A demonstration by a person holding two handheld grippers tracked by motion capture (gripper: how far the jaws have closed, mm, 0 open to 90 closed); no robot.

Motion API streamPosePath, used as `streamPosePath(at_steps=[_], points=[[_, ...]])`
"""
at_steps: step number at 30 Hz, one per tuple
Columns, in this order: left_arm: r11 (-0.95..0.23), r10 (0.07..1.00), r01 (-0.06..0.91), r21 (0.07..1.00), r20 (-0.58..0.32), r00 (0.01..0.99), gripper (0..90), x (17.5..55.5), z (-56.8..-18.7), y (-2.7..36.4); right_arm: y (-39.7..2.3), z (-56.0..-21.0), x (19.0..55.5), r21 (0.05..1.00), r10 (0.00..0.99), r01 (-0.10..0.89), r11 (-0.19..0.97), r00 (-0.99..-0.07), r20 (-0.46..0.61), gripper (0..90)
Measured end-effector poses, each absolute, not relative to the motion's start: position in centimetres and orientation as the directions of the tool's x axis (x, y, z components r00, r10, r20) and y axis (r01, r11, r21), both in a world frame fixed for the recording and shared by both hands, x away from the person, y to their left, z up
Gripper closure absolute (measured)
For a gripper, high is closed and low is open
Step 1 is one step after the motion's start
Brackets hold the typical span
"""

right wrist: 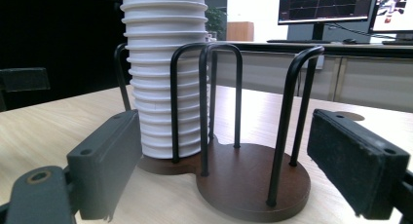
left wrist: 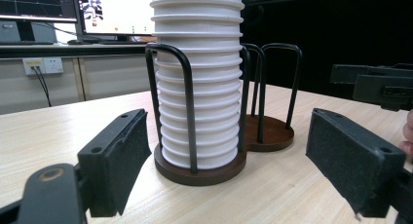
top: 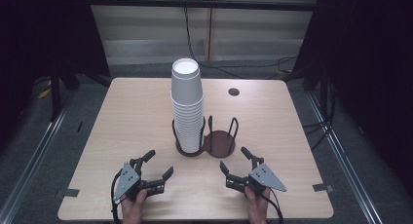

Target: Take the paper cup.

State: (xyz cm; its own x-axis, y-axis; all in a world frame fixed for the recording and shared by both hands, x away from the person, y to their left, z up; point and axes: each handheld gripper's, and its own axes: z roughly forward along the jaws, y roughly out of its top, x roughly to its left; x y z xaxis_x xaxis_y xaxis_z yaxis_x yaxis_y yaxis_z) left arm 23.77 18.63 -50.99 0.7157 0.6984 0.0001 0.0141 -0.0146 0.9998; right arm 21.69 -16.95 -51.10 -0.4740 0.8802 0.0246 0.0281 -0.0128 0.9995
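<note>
Both hand-held grippers sit low over the near edge of the bench [top: 122, 117], each gripped by a hand coming in from the bottom of the high view. Left hand-held gripper [top: 158, 164] has its jaws spread wide and holds nothing; in the left gripper view its two black padded jaws stand far apart, with the cup stack [left wrist: 197, 78] showing in the gap between them, near but untouched. Right hand-held gripper [top: 234, 158] is spread just as wide and is also empty; in the right gripper view its jaws frame the holder [right wrist: 253, 182], with clear space on both sides.

The holder [top: 219, 143] is a dark brown double base with black wire loops, standing in the middle of the bench, just beyond the two hand-held grippers and between them. Its left ring carries the white cups [top: 186, 104], nested upright into a tall stack that rises well above the loops. Its right ring is bare wood inside its loops. A small dark round cap [top: 234, 91] lies in the bench surface farther back, to the right of the stack.
</note>
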Motion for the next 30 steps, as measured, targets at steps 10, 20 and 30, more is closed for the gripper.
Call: streamPosePath(at_steps=[10, 20, 30], points=[[-0.015, 0.699, 0.014, 1.0, 0.0, 0.715, 15.6, 23.76, -50.98, 18.63, -16.82, -51.0, 21.9, 0.998, 0.889, 0.057, -0.007, -0.457, 0.033, 12.8], [-0.016, 0.699, 0.014, 1.0, 0.001, 0.716, 15.6, 23.77, -50.98, 18.63, -16.84, -50.96, 21.85, 0.998, 0.896, 0.065, -0.004, -0.443, 0.033, 15.6], [-0.015, 0.698, 0.014, 1.0, 0.0, 0.716, 15.6, 23.78, -50.98, 18.63, -16.7, -50.09, 22.25, 0.99, 0.864, 0.135, -0.031, -0.494, 0.094, 21.7]])
